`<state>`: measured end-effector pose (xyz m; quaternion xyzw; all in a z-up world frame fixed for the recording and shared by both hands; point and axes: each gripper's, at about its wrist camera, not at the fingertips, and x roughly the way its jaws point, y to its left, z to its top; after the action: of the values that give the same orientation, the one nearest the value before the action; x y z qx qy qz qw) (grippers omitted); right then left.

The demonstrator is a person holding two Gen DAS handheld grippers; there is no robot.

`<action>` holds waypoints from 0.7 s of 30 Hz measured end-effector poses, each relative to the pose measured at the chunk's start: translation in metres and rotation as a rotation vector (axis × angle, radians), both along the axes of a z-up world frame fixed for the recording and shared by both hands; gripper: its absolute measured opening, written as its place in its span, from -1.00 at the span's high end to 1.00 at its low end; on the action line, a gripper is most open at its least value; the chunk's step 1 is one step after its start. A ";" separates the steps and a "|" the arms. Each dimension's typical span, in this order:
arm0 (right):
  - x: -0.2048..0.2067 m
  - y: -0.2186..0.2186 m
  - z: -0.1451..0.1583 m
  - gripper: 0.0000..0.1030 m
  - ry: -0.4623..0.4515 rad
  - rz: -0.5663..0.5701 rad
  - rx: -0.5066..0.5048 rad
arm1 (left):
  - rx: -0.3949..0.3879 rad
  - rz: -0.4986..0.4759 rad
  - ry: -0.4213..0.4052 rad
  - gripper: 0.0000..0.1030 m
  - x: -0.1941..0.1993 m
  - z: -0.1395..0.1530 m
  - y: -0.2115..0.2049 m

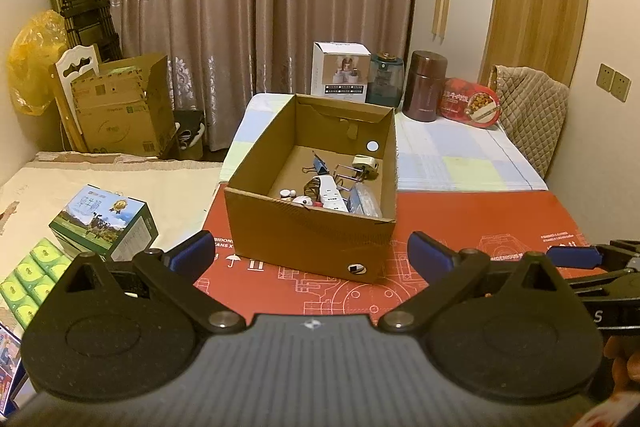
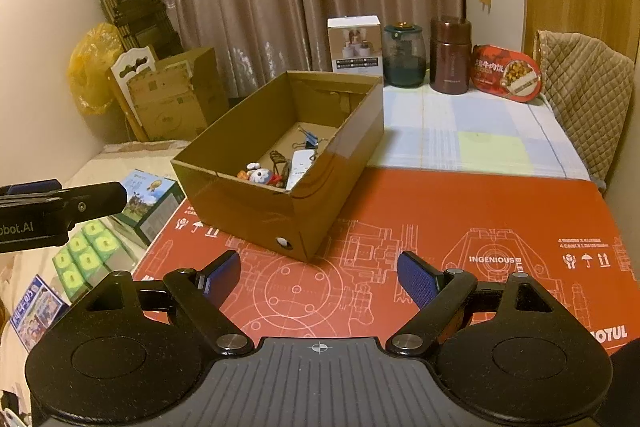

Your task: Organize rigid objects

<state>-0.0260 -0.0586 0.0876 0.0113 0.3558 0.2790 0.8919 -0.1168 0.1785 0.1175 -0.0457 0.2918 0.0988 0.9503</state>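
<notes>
Left wrist view: your left gripper (image 1: 312, 253) and right gripper (image 2: 319, 277) both gape wide, empty — cardboard box (image 1: 304, 227) of small items sits just beyond on the red mat (image 1: 480, 227).

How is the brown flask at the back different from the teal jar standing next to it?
The brown flask is taller, narrow, straight-sided and opaque; the teal jar is shorter, rounder and see-through, with a gold-ringed top. In both views the jar stands left of the flask. Both stand upright on the checked cloth, behind the cardboard box.
</notes>
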 end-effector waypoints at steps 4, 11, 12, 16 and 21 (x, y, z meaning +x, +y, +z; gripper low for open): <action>-0.002 0.001 0.001 -0.61 -0.006 0.004 0.002 | -0.001 -0.004 0.000 -0.95 -0.001 0.000 -0.001; -0.005 0.001 0.003 -0.61 -0.010 0.007 0.001 | 0.007 -0.004 0.002 -0.95 -0.002 -0.001 -0.002; -0.005 0.001 0.003 -0.61 -0.010 0.007 0.001 | 0.008 -0.005 0.002 -0.95 -0.002 -0.001 -0.002; -0.005 0.001 0.003 -0.61 -0.008 0.006 0.003 | 0.009 -0.004 0.003 -0.95 -0.002 -0.002 -0.003; -0.005 0.001 0.004 -0.61 -0.010 0.006 0.004 | 0.019 -0.005 0.005 -0.95 -0.003 -0.004 -0.002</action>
<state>-0.0306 -0.0578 0.0921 0.0106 0.3511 0.2823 0.8927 -0.1194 0.1765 0.1136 -0.0357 0.2932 0.0991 0.9502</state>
